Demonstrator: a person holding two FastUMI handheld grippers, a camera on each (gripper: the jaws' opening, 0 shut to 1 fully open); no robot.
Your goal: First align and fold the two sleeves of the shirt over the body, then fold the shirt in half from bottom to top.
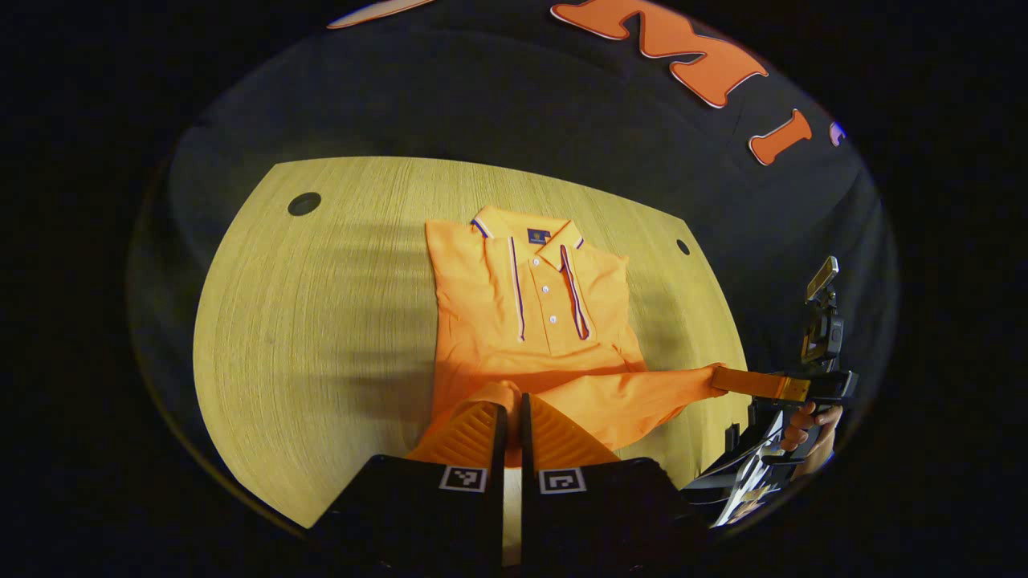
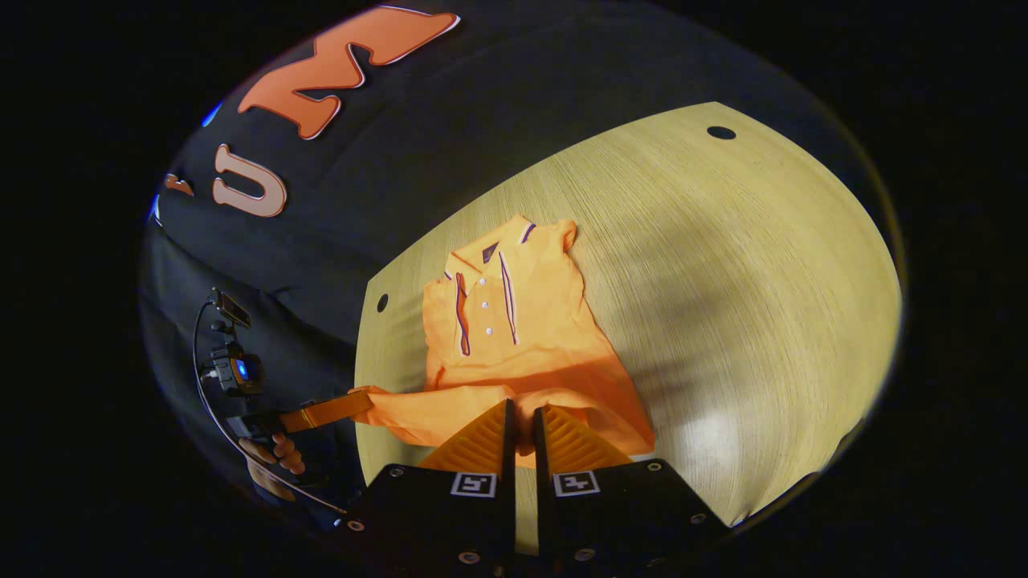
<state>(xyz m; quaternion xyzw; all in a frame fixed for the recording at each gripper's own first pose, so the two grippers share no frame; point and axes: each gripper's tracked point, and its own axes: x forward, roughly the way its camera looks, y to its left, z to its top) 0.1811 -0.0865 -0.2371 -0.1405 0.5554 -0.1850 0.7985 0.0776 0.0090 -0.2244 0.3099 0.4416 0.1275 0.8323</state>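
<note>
This is a recording booth set up for handling trials, not a lived-in room. A bare wooden table (image 1: 321, 321) with round cable holes (image 1: 303, 203) stands against a wall of black cloth (image 1: 482, 96), all dark around it. A small camera rig (image 2: 233, 365) with a cable rides on a hand-held tool.

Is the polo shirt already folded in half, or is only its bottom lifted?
Not yet folded in half. The polo shirt has sleeves folded in; both tools, left and right, hold its bottom hem raised above the table.
</note>
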